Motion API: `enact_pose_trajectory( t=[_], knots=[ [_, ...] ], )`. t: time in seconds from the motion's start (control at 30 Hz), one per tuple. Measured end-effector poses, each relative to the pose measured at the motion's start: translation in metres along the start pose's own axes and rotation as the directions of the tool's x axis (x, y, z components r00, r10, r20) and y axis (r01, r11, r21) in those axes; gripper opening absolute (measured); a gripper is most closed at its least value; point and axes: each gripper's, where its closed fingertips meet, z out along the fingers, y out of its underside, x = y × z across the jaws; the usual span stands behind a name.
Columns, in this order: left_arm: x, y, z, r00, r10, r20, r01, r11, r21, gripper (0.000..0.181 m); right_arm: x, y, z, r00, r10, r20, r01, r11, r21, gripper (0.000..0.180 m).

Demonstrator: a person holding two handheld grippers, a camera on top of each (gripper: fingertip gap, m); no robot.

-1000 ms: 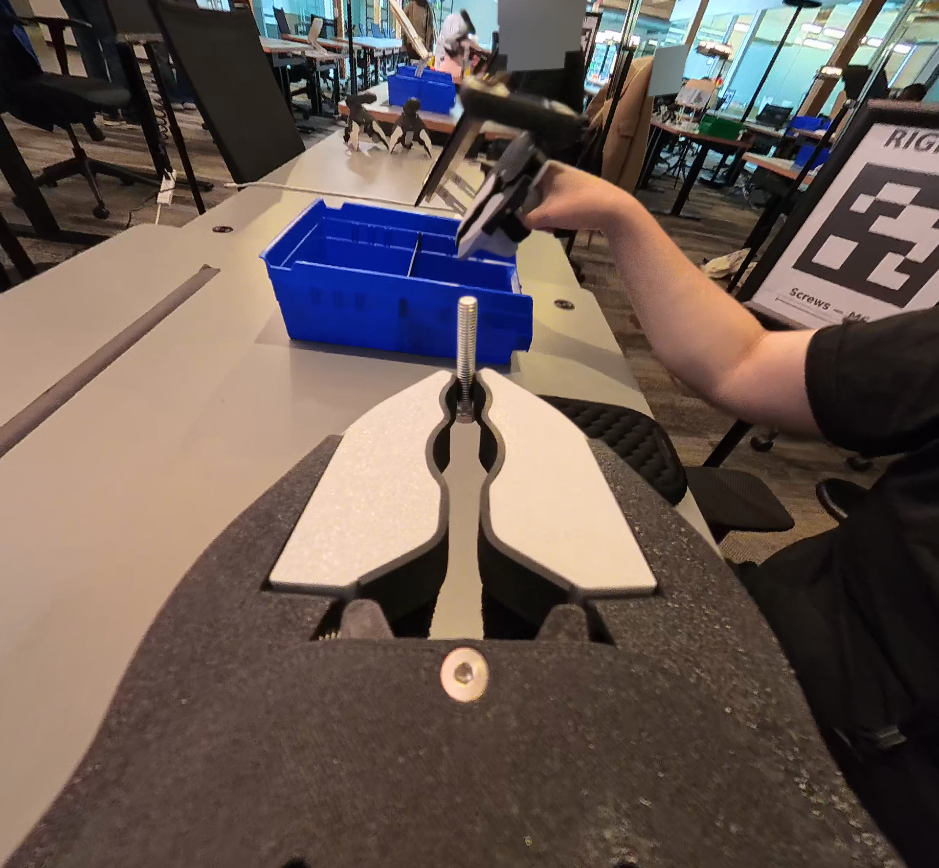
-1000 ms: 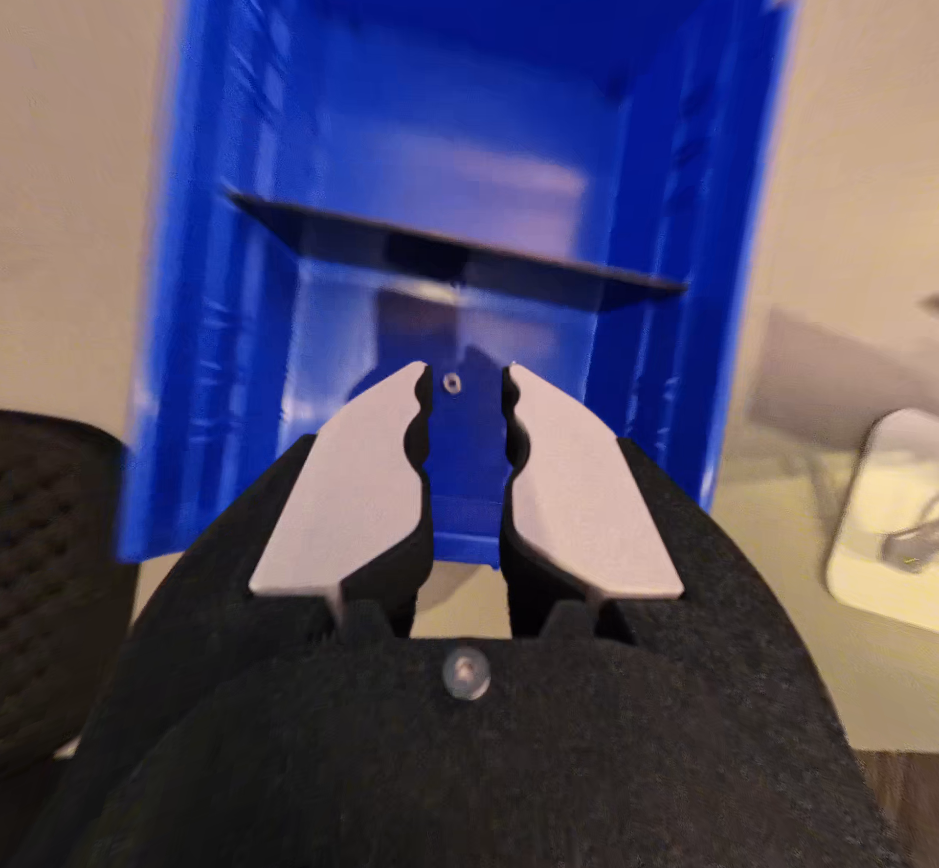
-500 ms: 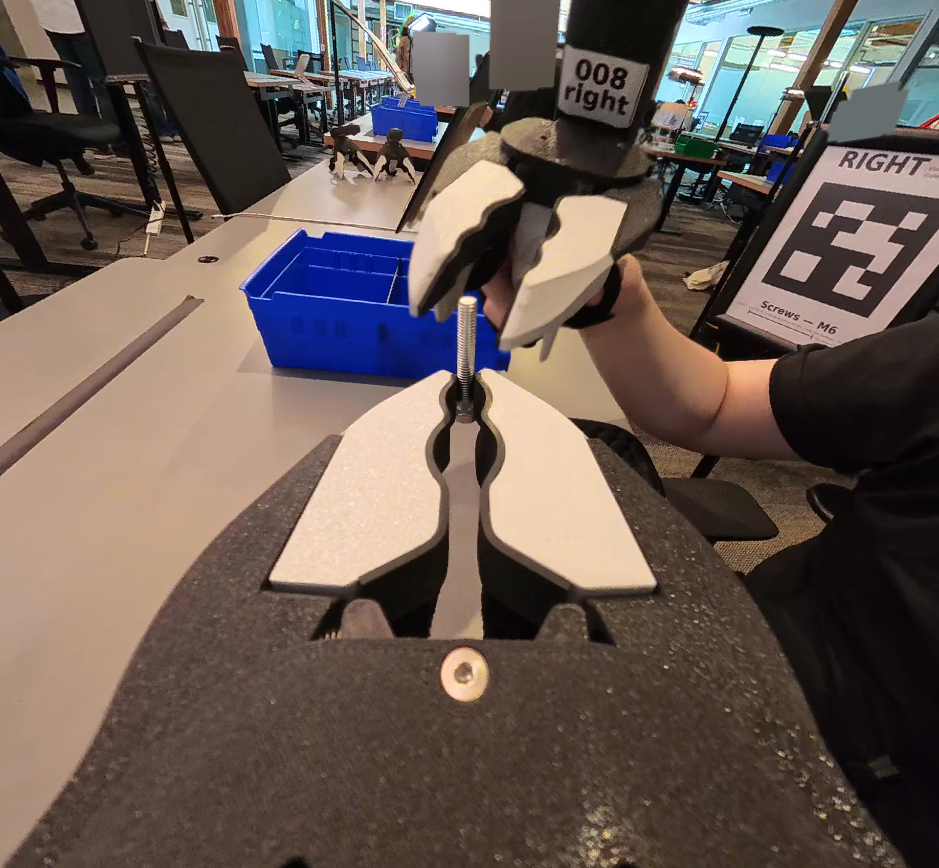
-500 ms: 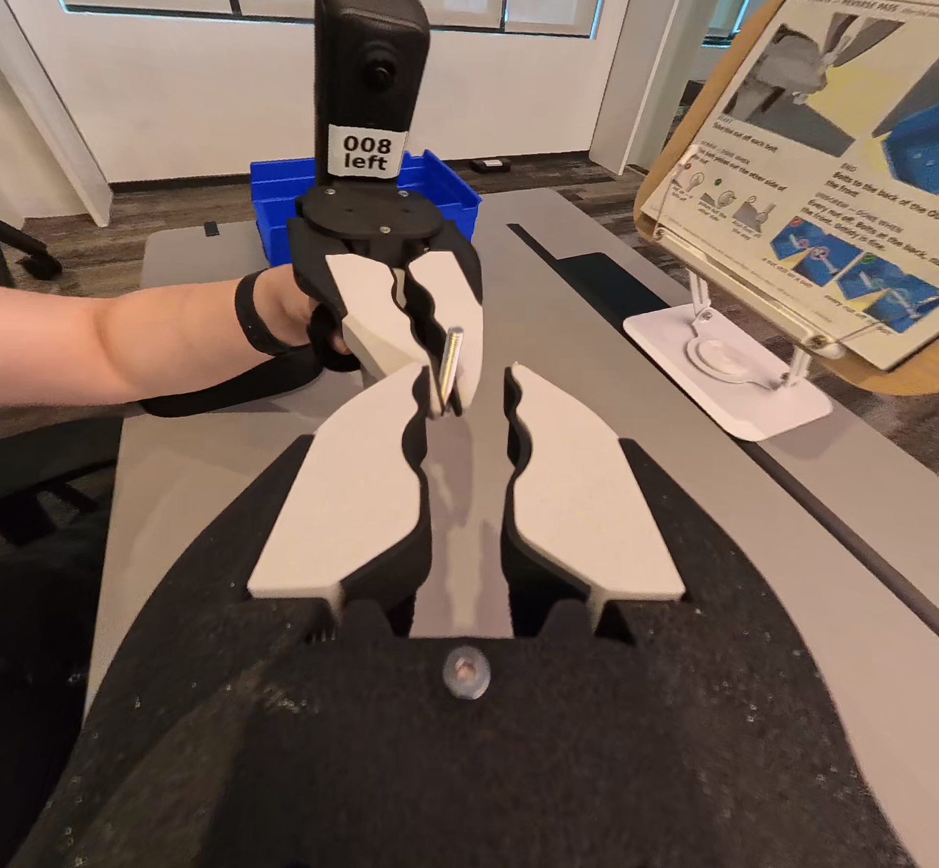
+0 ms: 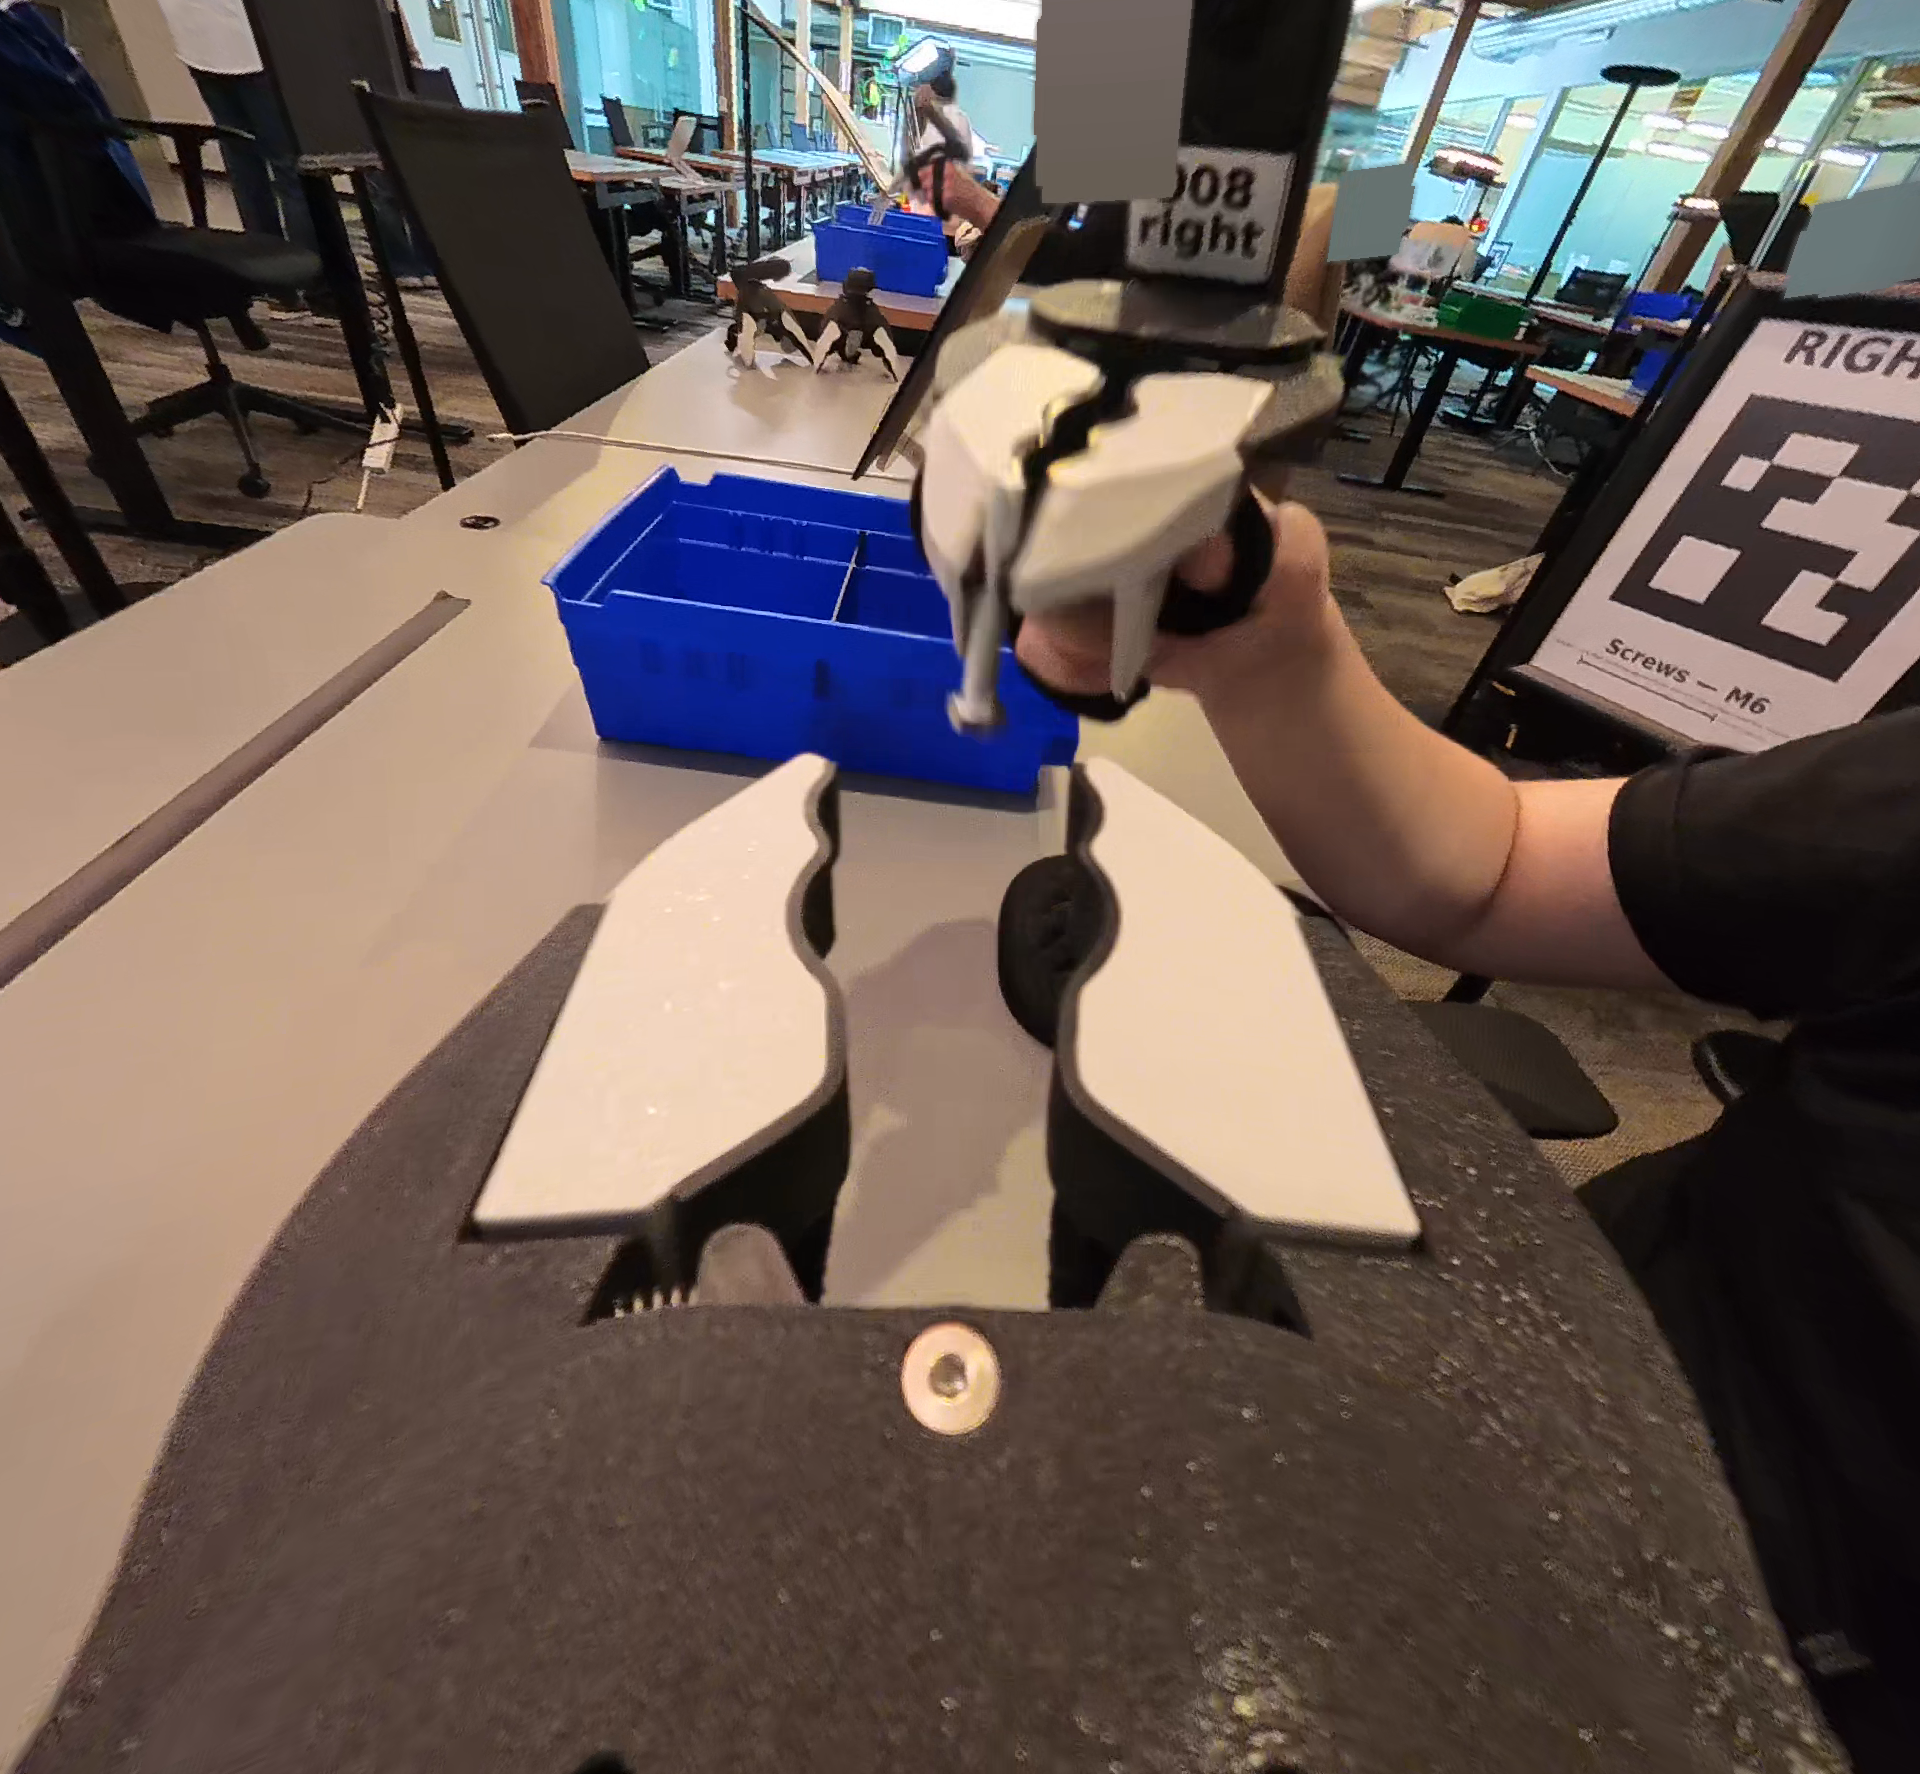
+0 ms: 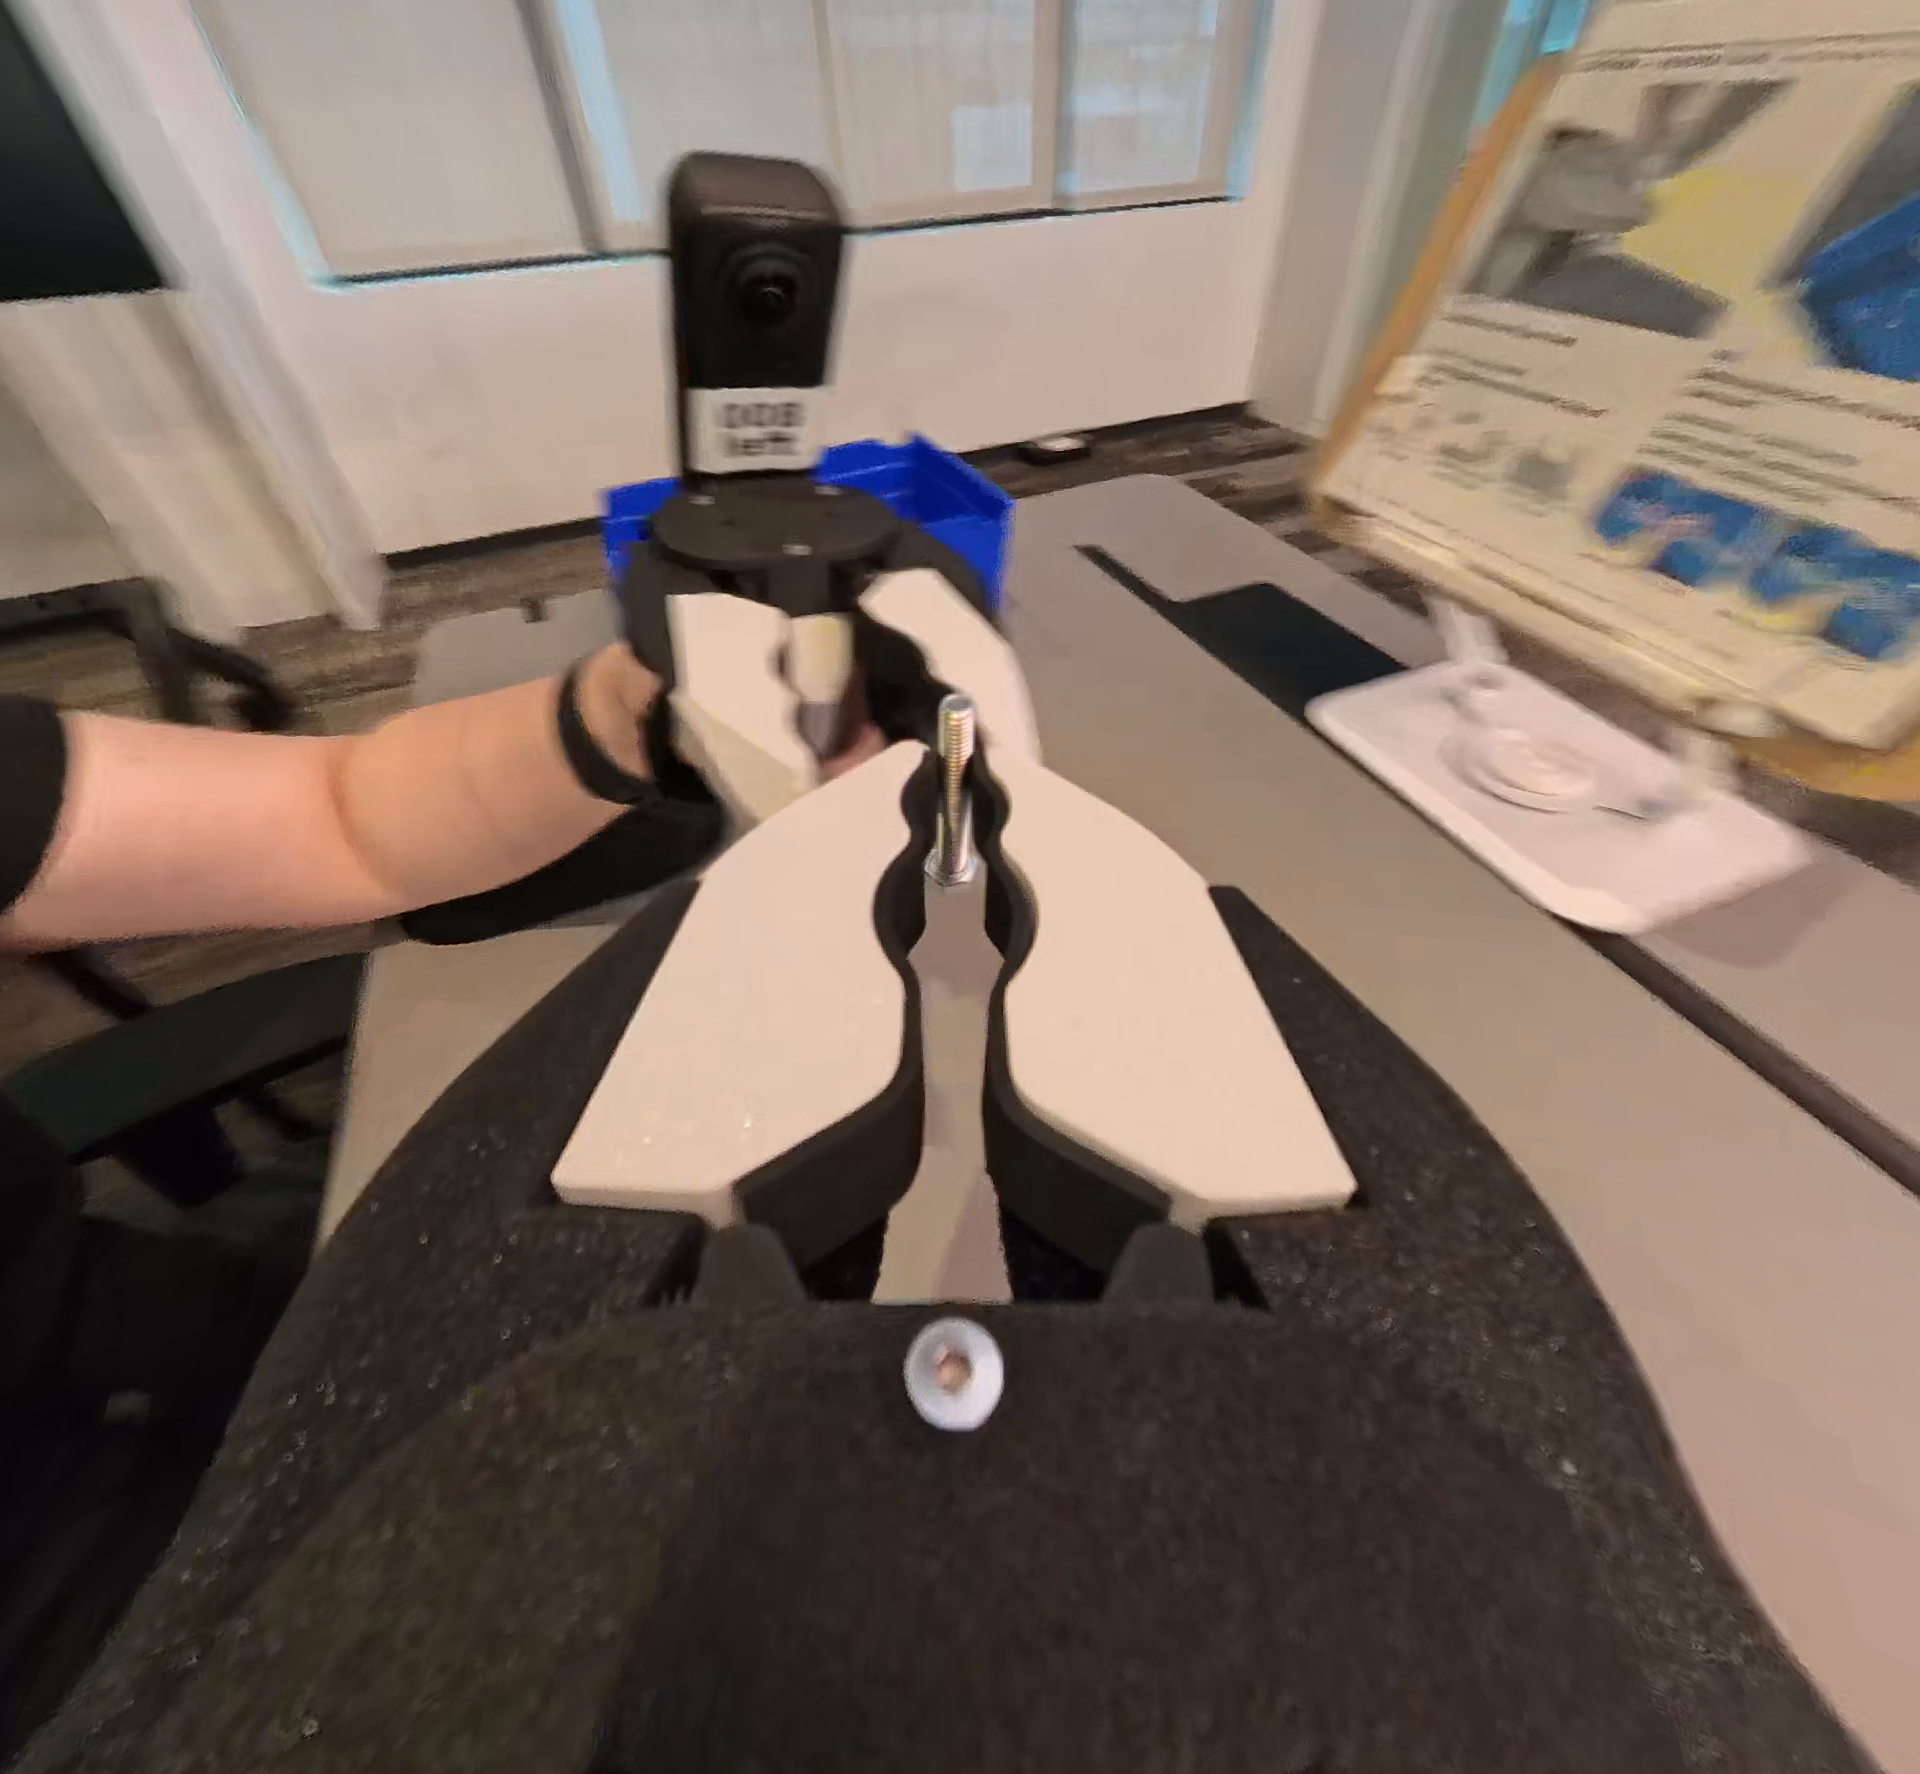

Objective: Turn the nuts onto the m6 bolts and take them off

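Observation:
My right gripper (image 6: 951, 763) is shut on a silver M6 bolt (image 6: 951, 789), gripping its shank, with the threaded end pointing away and the hex head toward the camera. In the left wrist view the right gripper (image 5: 1039, 581) hangs over the blue bin (image 5: 790, 623), and the bolt (image 5: 982, 644) points head-down. My left gripper (image 5: 951, 779) is open and empty, just below and in front of the bolt. It also shows in the right wrist view (image 6: 862, 727), facing me. No nut is visible on the bolt or in the bin's compartments.
The grey table (image 5: 260, 893) has a dark groove along its left side. A sign with a black-and-white marker (image 5: 1766, 519) stands at right. An instruction board on a white stand (image 6: 1662, 374) stands on the table. A black chair armrest (image 5: 1049, 935) is at the table edge. The tips of both grippers are at nearly the same place.
The bolt has passed from my left gripper to my right one. The right gripper came from the bin and shut on the bolt. The left gripper opened and let go.

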Motion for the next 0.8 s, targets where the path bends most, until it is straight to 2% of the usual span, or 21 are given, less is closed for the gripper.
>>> enact_pose_trajectory(
  t=[0.07,0.13,0.17,0.23,0.37,0.47,0.53,0.7,0.8],
  knots=[
    [0.001,-0.006,-0.003,1.000,-0.016,0.004,0.016,1.000,0.012,0.046,0.035,-0.007,-0.035,0.983,-0.026,-0.180,0.014,0.998,-0.067,0.005],
    [0.002,-0.012,-0.007,1.000,-0.006,0.011,0.005,1.000,0.025,0.045,0.098,0.001,-0.084,0.900,-0.058,-0.432,-0.045,0.974,-0.224,0.005],
    [0.002,-0.013,-0.008,1.000,0.005,0.019,-0.006,1.000,0.026,0.044,0.135,0.015,-0.114,0.829,-0.076,-0.554,-0.127,0.939,-0.318,0.005],
    [0.000,-0.015,-0.011,0.999,0.021,0.040,-0.022,1.000,0.016,0.041,0.193,0.060,-0.168,0.715,-0.059,-0.696,-0.378,0.806,-0.456,0.005],
    [-0.001,-0.014,-0.012,0.998,0.028,0.055,-0.028,1.000,-0.003,0.039,0.246,0.155,-0.216,0.616,0.090,-0.783,-0.701,0.516,-0.492,0.005],
    [-0.001,-0.011,-0.012,0.998,0.023,0.054,-0.022,0.999,-0.025,0.039,0.257,0.209,-0.225,0.569,0.125,-0.813,-0.790,0.356,-0.499,0.006],
    [-0.001,-0.008,-0.011,0.999,0.021,0.048,-0.019,0.999,-0.041,0.039,0.259,0.229,-0.219,0.560,0.151,-0.815,-0.810,0.304,-0.501,0.005],
    [0.000,-0.004,-0.009,0.999,0.017,0.038,-0.015,0.998,-0.060,0.039,0.266,0.250,-0.211,0.529,0.157,-0.834,-0.839,0.246,-0.486,0.006],
    [-0.002,-0.002,-0.009,0.999,0.023,0.043,-0.020,0.997,-0.068,0.039,0.269,0.253,-0.207,0.530,0.172,-0.831,-0.837,0.263,-0.479,0.006]
  ],
)
